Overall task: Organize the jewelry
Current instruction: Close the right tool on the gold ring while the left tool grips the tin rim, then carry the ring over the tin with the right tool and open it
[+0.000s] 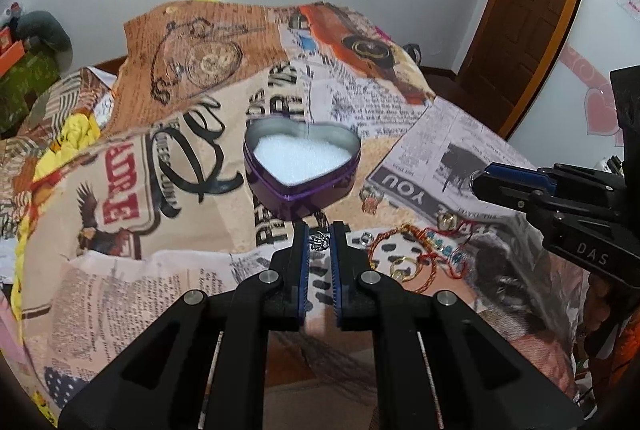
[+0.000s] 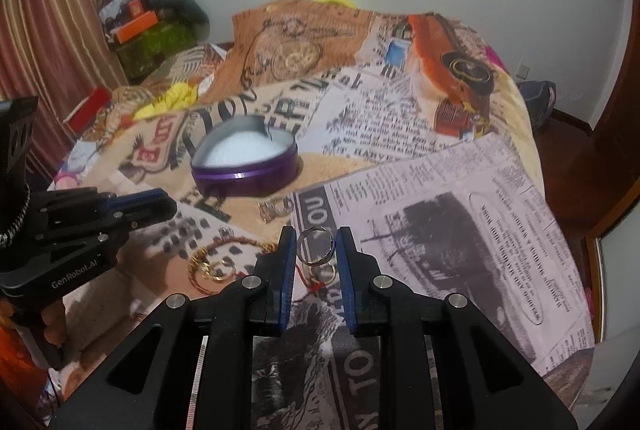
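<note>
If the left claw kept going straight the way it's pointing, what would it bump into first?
Probably the purple heart-shaped tin, open and lined with white foam. It sits right ahead of the left claw, which is pinching a small silver charm. Depth is unclear; it might touch the newspaper-print bedspread just before it.

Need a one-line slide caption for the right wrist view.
Right claw shut on a silver ring, heart-shaped purple tin open ahead on the printed bedspread.

Open purple heart tin (image 1: 304, 185) with white lining; bracelet (image 1: 404, 262) and rings on bedspread.
</note>
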`<state>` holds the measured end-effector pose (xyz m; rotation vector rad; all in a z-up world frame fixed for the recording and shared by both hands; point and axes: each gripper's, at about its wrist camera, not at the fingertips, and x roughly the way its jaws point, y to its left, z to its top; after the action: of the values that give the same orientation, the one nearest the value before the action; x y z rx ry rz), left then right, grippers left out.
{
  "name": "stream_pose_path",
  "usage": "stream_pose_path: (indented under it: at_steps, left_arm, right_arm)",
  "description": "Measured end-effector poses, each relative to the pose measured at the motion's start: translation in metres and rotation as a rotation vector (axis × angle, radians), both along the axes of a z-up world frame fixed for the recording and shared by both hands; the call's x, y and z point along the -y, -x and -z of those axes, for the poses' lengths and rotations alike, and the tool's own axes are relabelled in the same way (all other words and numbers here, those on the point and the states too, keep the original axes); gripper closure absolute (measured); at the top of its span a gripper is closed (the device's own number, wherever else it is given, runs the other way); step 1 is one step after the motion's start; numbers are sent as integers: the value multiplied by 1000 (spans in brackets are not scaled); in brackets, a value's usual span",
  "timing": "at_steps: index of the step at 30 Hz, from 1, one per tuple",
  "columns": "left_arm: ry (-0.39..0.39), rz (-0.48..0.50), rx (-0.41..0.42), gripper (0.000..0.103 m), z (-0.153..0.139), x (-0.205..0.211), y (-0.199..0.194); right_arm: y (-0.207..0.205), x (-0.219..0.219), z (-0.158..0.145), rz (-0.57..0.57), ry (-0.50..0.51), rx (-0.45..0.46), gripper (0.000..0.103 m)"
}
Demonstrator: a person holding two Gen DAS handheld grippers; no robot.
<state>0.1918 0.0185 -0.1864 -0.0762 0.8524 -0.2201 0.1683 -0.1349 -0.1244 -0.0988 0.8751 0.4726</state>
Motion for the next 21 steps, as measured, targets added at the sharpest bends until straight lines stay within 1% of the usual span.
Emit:
stream_pose_path:
  at_steps: [8, 14, 21]
  left_arm:
    - [-15, -17, 104, 94, -37, -6, 6]
    - [-13, -37, 182, 94, -63, -12, 1]
    - [-3, -52, 242, 94, -81, -17, -9]
  right_arm:
    - [3, -7, -23, 4, -26, 56, 85]
    - [-2, -13, -39, 2, -48, 104, 85]
    - [-12, -20, -53, 34, -62, 165, 85]
